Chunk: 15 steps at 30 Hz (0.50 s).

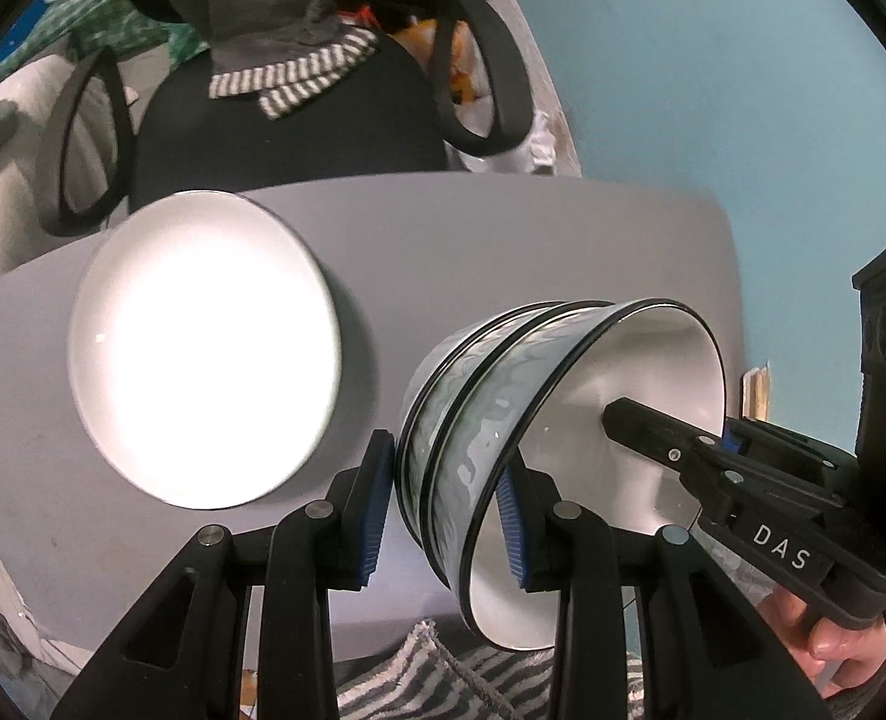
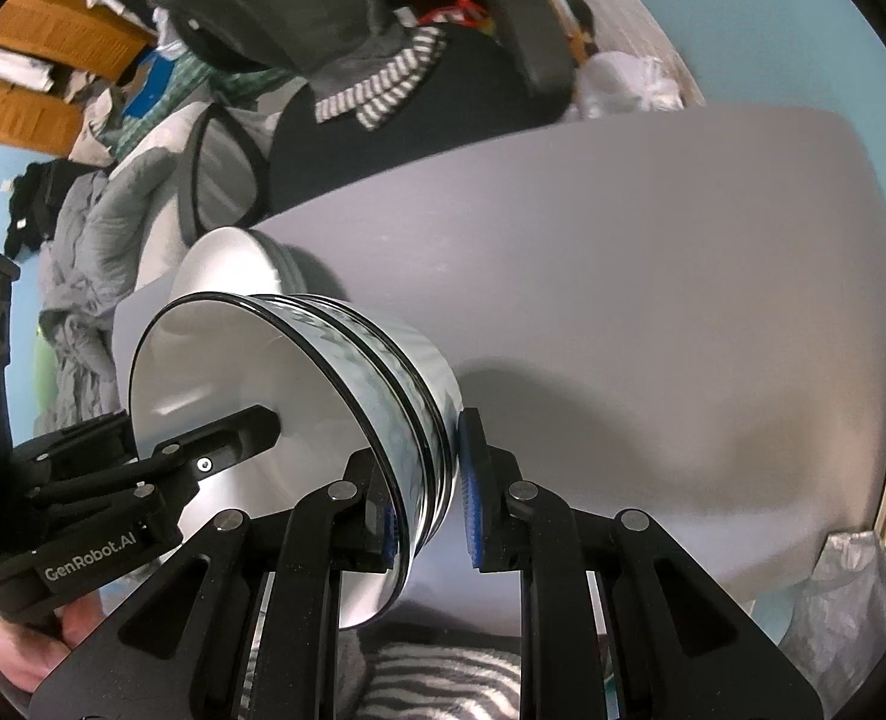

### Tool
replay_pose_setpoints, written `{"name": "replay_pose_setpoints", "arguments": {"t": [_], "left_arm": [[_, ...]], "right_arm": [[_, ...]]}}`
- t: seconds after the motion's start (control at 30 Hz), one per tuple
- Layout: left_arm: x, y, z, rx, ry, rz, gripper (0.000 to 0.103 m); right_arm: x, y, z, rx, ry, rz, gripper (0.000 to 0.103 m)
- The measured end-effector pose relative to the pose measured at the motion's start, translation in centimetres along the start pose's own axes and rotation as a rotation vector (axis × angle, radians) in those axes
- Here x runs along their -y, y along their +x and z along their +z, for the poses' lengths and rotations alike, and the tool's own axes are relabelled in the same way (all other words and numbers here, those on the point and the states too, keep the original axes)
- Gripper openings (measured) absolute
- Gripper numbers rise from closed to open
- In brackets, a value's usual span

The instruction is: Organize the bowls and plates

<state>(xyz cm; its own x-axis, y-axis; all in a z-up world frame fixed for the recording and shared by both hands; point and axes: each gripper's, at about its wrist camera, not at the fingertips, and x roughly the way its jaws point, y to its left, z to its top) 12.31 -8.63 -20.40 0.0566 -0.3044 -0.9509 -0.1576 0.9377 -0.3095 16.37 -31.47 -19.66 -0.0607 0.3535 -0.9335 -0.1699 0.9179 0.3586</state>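
Bowls: stack of nested bowls (image 1: pixel 503 420), marbled grey outside, white inside, dark rims, tipped and held off the grey table (image 1: pixel 503 252) between both tools.
Left gripper (image 1: pixel 446 510): blue pads pinch the stack's wall, one pad outside, one inside.
Right gripper (image 2: pixel 428 501): clamps the opposite wall the same way.
Plates: white plate stack (image 1: pixel 203 348) rests on the table, beside the bowls, apart.
Background: black office chair (image 1: pixel 287 132) with draped clothing behind the table.
Hand: fingers (image 1: pixel 827 642) on the right tool's handle.
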Motion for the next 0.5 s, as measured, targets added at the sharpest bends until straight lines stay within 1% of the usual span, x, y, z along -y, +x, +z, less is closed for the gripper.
{"name": "replay_pose_setpoints", "arguments": {"t": [0.3,0.5], "left_arm": [[-5.0,-1.9,-0.3,0.038,-0.065,0.005,0.033],[-7.7,-2.6,0.1,0.05,-0.097,0.01,0.033]], "right_arm": [[-4.9,1.7,0.9,-0.016,-0.065,0.012,0.017],[-7.3,2.7,1.6,-0.023,-0.087,0.017,0.017]]}}
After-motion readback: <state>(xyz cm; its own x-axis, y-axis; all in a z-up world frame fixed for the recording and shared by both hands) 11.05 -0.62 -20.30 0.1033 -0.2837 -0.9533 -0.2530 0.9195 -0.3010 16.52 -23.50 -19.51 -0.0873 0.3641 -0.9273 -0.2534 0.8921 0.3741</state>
